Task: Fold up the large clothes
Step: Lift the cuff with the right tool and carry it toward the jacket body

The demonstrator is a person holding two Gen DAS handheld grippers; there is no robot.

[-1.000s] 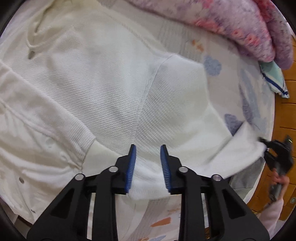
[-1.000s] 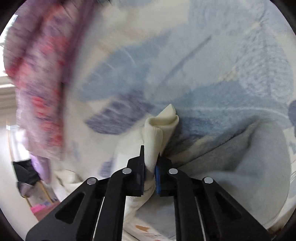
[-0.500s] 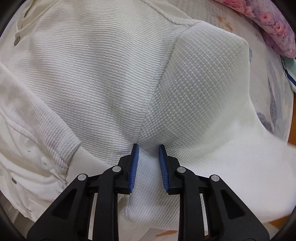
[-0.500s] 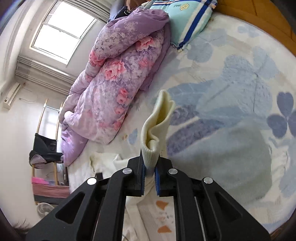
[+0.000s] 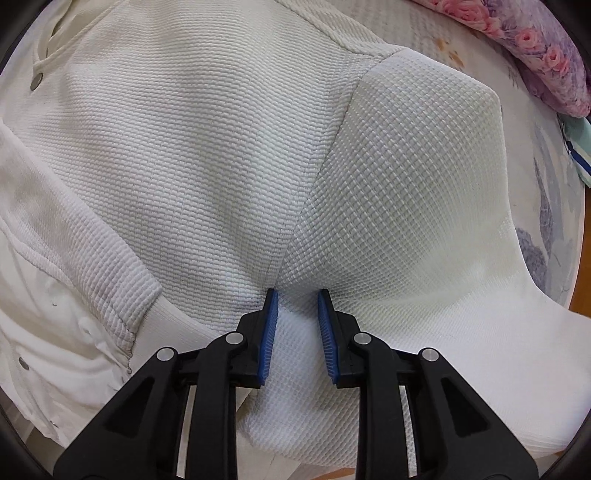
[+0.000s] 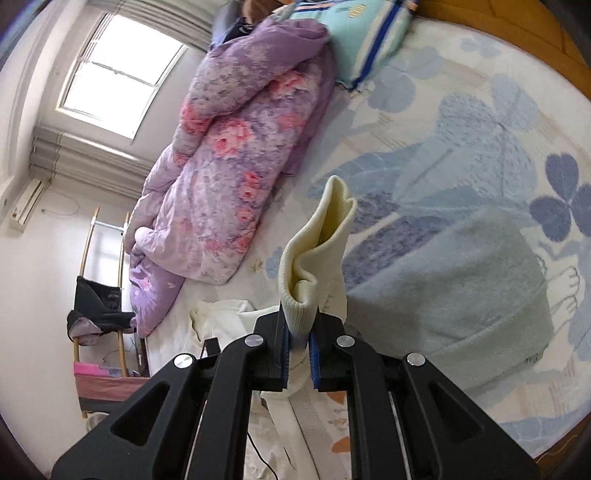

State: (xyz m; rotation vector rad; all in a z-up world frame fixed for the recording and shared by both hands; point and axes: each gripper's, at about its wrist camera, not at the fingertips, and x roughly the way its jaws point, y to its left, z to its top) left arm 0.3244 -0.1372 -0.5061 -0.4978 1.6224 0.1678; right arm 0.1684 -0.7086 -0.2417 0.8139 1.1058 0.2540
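the cream ribbed sleeve cuff (image 6: pixel 314 258), pinched by the right tool (image 6: pixel 298 332), has been lifted off the bed for folding, the left tool (image 5: pixel 295 321) spread on the white waffle-knit garment (image 5: pixel 184 147).

The left gripper (image 5: pixel 295 295) points down onto a white waffle-knit garment (image 5: pixel 192 155), jaws slightly apart, tips pressing the fabric beside the sleeve seam. A floral quilt (image 5: pixel 532 48) lies at upper right on the patterned bedsheet (image 5: pixel 546 184).

The small yellow mark on the striped pillow (image 6: pixel 354 33) is unreadable.
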